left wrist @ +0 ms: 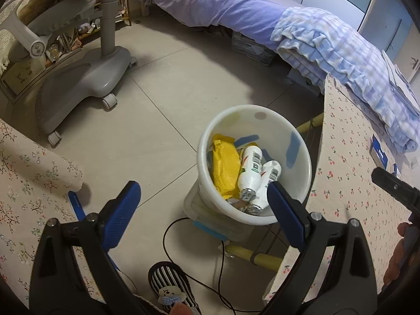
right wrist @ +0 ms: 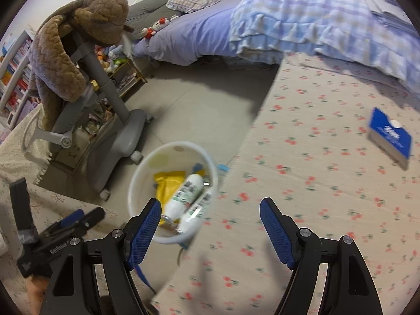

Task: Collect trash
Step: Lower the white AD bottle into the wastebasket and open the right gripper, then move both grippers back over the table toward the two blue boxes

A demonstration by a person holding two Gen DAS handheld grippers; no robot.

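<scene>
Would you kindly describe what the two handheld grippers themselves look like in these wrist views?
Both are alike. The left gripper and right gripper each have two glossy black plastic arms with curved cut-outs and silver pivot bolts, ending in flat fingers faced with blue, finely textured pads. From the right wrist view, the left one's black body carries small white lettering, too blurred to read. No sleeves show.

Right gripper [right wrist: 210, 231] stood open over the edge of a cherry-print table [right wrist: 315, 183], nothing between its blue pads [right wrist: 275, 233].

A white bucket [right wrist: 139, 183] sat on the tiled floor [right wrist: 197, 110] just beside the table, holding two white bottles [right wrist: 183, 197] and a yellow wrapper [right wrist: 165, 181]. A blue box [right wrist: 389, 134] lay on the table, well apart. The left gripper [right wrist: 76, 220] showed at lower left. Beyond were a grey wheeled chair [right wrist: 123, 134] draped with a brown plush garment [right wrist: 60, 52], and a bed [right wrist: 210, 31].
</scene>
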